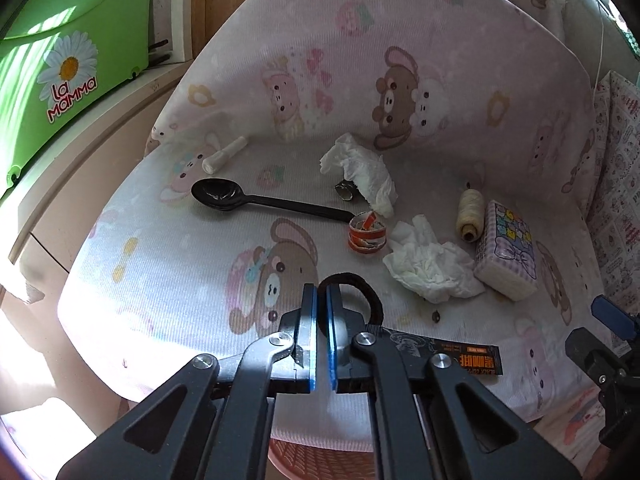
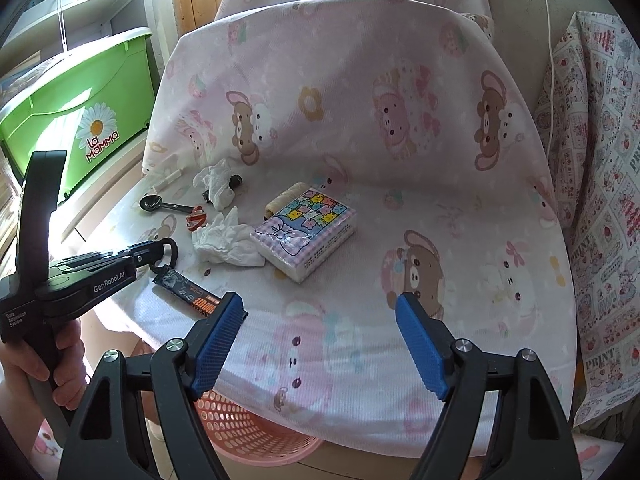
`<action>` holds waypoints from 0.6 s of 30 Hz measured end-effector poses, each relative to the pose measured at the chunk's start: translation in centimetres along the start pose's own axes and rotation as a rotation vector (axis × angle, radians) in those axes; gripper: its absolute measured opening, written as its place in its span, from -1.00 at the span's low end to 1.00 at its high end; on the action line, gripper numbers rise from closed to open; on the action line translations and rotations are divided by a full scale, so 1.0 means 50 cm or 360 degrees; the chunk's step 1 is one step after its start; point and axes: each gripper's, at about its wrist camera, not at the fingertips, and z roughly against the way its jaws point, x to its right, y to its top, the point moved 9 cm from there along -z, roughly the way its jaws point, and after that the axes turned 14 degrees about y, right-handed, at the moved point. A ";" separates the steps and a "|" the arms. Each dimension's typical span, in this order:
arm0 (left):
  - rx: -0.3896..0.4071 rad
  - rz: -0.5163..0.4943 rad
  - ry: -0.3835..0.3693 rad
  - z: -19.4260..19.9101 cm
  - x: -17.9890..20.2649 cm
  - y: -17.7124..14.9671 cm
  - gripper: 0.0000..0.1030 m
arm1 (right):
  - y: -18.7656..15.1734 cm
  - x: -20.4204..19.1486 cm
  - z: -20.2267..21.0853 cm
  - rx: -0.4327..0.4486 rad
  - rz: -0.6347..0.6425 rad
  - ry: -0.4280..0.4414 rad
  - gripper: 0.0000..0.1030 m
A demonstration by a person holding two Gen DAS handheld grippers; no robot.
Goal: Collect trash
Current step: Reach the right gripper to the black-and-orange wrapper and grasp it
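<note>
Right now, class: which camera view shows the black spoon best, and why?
The left wrist view: the black spoon lies there large, bowl and handle both clear. In the right wrist view the black spoon is small and far off.

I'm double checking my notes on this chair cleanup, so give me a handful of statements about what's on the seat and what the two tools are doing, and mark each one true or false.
1. The left tool is shut on the black hair tie. True.
2. The right tool is clamped on the tissue pack. False: its jaws stand open with nothing between them.
3. A black spoon lies on the seat. True.
4. The basket is green. False: it is pink, below the seat's front edge.
5. Two crumpled tissues lie on the seat. True.
</note>
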 end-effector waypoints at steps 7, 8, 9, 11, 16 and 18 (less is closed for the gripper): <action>0.0099 -0.0010 0.0078 0.048 -0.020 0.009 -0.93 | -0.013 0.002 0.000 -0.0006 -0.0019 -0.0004 0.57; 0.0110 -0.0010 0.0087 0.053 -0.029 0.011 -0.94 | -0.014 0.001 -0.001 -0.0005 -0.0019 -0.0007 0.60; 0.0117 -0.0011 0.0092 0.059 -0.031 0.011 -0.93 | -0.014 -0.001 -0.001 -0.0002 -0.0019 -0.0008 0.62; 0.0140 -0.0001 0.0095 0.076 -0.041 0.009 -0.93 | -0.016 -0.006 -0.001 0.0005 -0.0017 -0.0004 0.64; 0.0169 0.0025 -0.0009 0.120 -0.051 0.009 -0.93 | -0.016 -0.047 -0.012 -0.0003 0.0051 0.0074 0.67; 0.0156 0.0022 -0.0028 0.127 -0.055 0.005 -0.93 | -0.017 -0.073 -0.023 -0.0026 0.0103 0.0104 0.67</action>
